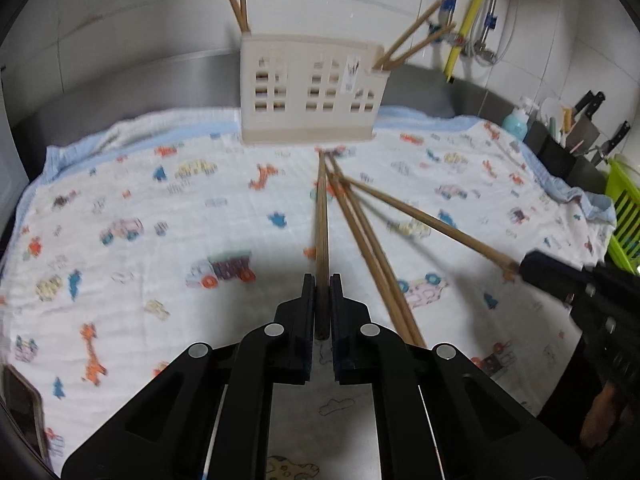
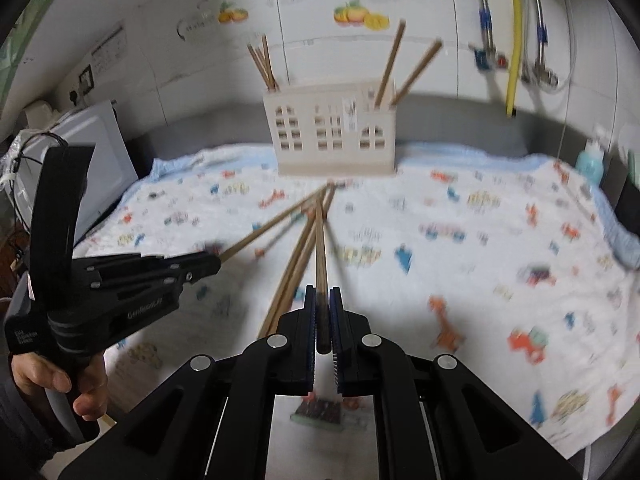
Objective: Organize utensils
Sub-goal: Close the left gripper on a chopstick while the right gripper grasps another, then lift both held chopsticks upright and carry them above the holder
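Wooden chopstick (image 1: 322, 216) in left gripper (image 1: 322, 288) jaws, another chopstick (image 2: 321, 240) in right gripper (image 2: 322, 300) jaws.

Both handheld grippers are matte black plastic: the left gripper (image 1: 322, 280) and the right gripper (image 2: 323, 292) each have two flat parallel fingers on angled linkage arms pinned with round silver screws. The right one's finger pads (image 2: 335, 320) show blue ridged lining. Seen from the right wrist, the left gripper's body carries small white lettering above a pistol-style handle in the person's hand (image 2: 60, 380).
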Action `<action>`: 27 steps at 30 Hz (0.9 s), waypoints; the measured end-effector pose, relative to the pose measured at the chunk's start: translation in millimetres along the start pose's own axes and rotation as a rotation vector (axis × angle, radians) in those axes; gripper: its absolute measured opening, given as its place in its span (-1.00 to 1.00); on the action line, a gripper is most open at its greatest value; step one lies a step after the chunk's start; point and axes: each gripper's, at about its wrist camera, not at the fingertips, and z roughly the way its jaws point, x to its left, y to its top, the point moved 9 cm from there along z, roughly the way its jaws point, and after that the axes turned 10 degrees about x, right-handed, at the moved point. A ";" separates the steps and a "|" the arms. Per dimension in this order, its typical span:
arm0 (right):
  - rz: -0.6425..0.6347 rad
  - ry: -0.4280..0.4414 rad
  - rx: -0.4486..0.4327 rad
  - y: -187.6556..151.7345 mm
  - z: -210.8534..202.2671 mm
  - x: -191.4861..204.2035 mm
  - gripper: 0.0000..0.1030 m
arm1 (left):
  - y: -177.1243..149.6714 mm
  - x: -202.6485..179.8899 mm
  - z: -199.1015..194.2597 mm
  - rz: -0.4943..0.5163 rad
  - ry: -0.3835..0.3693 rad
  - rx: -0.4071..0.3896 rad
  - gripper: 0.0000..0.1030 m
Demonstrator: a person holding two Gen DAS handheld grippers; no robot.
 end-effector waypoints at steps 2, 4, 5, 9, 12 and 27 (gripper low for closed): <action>-0.016 0.000 -0.033 14.1 -12.9 -1.4 -0.87 | 6.5 0.3 -11.0 0.007 -0.003 -0.034 -0.88; -0.024 0.006 -0.058 27.4 -22.6 -2.6 -0.87 | 13.9 -0.9 -21.5 0.014 -0.008 -0.068 -0.88; -0.025 0.017 -0.067 34.6 -27.3 -3.7 -0.87 | 18.1 -1.9 -26.3 0.020 -0.010 -0.083 -0.89; -0.042 0.040 -0.094 57.0 -38.6 -4.6 -0.87 | 30.5 -6.0 -38.0 0.042 -0.016 -0.128 -0.88; -0.056 0.062 -0.106 72.7 -45.7 -3.1 -0.87 | 37.5 -7.6 -41.9 0.044 -0.028 -0.139 -0.88; -0.128 0.119 -0.138 150.8 -66.8 -0.4 -0.87 | 89.2 -22.2 -64.9 0.121 -0.030 -0.231 -0.88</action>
